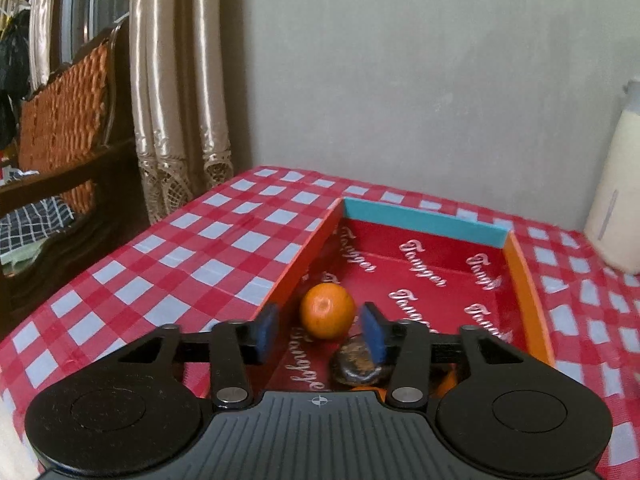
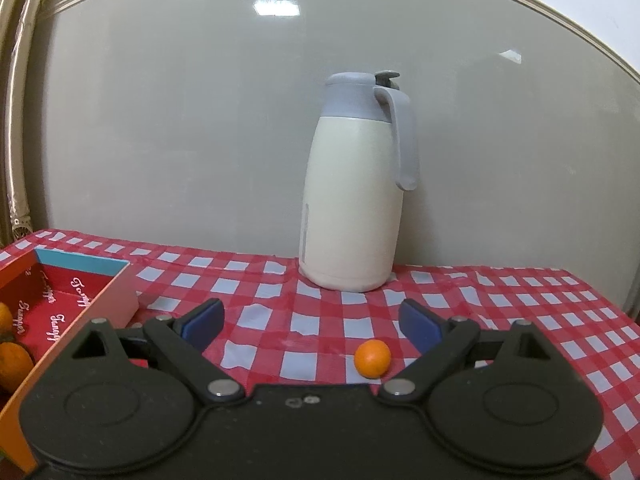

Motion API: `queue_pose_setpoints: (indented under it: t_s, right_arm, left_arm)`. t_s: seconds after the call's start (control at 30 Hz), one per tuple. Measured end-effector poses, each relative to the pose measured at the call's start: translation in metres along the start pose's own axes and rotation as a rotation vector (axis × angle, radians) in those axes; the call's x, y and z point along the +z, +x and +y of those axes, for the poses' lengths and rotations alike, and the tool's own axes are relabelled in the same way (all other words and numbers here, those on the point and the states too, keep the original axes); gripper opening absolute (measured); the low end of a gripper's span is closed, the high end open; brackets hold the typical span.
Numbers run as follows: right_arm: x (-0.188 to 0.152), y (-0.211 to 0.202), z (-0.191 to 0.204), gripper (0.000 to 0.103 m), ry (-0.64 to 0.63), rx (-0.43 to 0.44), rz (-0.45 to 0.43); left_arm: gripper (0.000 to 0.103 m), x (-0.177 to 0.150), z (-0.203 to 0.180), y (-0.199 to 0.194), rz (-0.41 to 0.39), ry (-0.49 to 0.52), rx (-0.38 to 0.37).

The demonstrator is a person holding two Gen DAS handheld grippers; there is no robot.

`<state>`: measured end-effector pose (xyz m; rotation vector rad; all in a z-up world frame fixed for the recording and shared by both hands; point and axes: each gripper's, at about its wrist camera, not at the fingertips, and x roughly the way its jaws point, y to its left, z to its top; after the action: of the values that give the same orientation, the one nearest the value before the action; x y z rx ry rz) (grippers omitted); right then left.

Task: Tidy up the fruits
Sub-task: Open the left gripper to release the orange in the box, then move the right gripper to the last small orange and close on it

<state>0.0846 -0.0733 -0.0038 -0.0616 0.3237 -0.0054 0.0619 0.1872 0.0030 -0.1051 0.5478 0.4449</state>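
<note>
Judging progress, I count several oranges in the red box (image 1: 524,280), one orange (image 1: 327,310) low-centre between my left hand-held gripper (image 1: 322,330)'s parted pads, while a small orange (image 2: 372,358) waits on the bench (image 2: 312,320) lower-centre before my wide-apart right hand-held gripper (image 2: 312,326).

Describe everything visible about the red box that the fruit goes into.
The box is a shallow, open-topped tray, apparently cardboard, lying flat on the checked tablecloth. Its side walls are orange, its far wall light blue, and its red floor carries repeated white script lettering. Inside, an orange sits near the left wall, with a dark brownish fruit just in front and more orange fruit partly hidden behind the left gripper.
</note>
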Motion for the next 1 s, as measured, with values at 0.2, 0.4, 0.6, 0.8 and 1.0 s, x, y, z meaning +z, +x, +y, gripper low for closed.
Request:
queue_pose_setpoints:
  t_s: [0.2,0.4,0.6,0.8,1.0]
  right_arm:
    - [-0.001,0.005,-0.006,0.094,0.01,-0.005,0.024]
    - [-0.004,0.01,-0.012,0.094,0.023,-0.016,0.049]
    - [-0.006,0.014,-0.018,0.094,0.03,-0.034,0.061]
    - [-0.009,0.023,-0.023,0.089,0.05,-0.028,0.099]
    - [-0.01,0.037,-0.029,0.088,0.075,-0.04,0.142]
  left_arm:
    - [0.1,0.0,-0.013,-0.019,-0.086,0.051,0.06]
    - [0.1,0.003,-0.011,-0.021,-0.076,0.043,0.038]
    - [0.101,0.002,-0.002,-0.037,-0.129,0.037,0.058]
    - [0.103,-0.004,0.007,-0.053,-0.175,0.062,0.079]
    - [0.103,-0.005,0.022,-0.064,-0.218,0.056,0.115]
